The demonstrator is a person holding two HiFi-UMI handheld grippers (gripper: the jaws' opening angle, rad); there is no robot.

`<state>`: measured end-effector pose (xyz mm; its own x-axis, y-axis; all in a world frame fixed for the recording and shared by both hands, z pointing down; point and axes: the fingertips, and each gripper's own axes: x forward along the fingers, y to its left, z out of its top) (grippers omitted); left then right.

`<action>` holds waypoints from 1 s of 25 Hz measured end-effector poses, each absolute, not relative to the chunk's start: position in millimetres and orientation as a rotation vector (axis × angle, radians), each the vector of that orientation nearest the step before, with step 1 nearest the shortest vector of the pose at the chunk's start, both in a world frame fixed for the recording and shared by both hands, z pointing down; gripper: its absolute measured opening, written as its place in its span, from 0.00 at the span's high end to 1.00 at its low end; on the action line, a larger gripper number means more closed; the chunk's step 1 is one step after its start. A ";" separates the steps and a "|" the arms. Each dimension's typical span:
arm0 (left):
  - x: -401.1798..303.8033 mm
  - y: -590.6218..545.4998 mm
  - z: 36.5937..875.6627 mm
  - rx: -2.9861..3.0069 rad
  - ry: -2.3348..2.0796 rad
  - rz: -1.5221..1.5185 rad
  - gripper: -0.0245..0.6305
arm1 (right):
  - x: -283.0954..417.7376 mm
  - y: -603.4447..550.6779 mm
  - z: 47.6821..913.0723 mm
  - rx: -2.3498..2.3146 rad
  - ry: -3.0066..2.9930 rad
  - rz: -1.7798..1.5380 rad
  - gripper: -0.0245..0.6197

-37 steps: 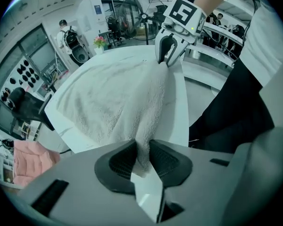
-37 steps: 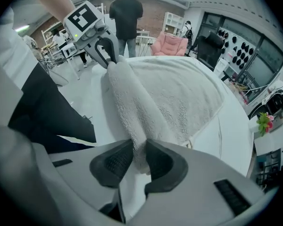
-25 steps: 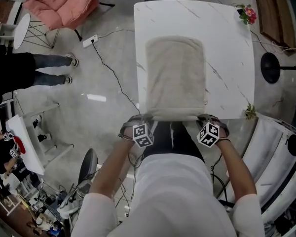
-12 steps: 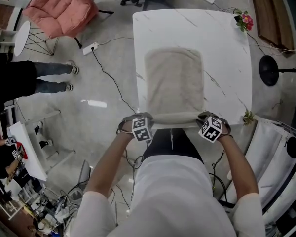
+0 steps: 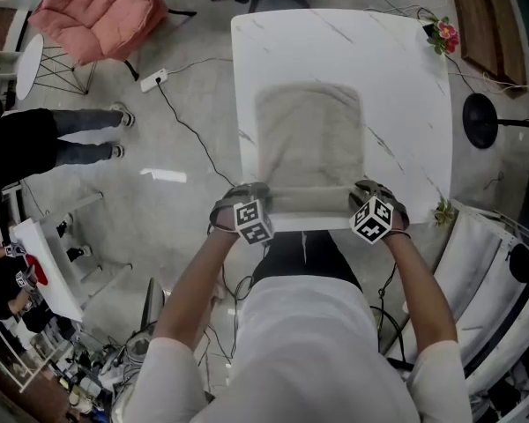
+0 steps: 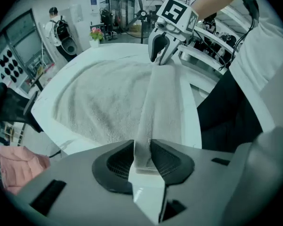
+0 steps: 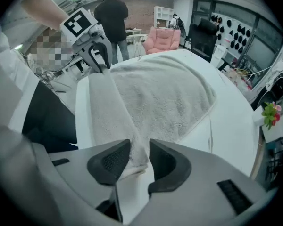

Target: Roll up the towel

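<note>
My left tongs (image 6: 142,155) are easing apart, with the folded-over edge of the beige terry-cloth towel (image 5: 309,135) filling the gap and touching both black ribbed pads (image 6: 118,161). My right tongs (image 7: 137,161) are opening too; that same edge lies against the 9 o'clock pad, with a gap showing before the 3 o'clock one. In the head view the towel lies flat over the middle of the white marble-veined square table (image 5: 406,77), its near edge turned over into a narrow band along the 6 o'clock side, with my left tongs at the band's 9 o'clock end and my right at its 3 o'clock end.
</note>
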<state>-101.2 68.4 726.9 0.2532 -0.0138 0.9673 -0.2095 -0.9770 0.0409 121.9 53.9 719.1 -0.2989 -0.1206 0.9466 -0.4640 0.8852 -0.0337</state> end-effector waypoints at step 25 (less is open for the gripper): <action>-87.2 98.7 688.4 2.502 -0.429 1.688 0.70 | 108.5 92.4 681.7 0.435 -1.995 0.281 0.71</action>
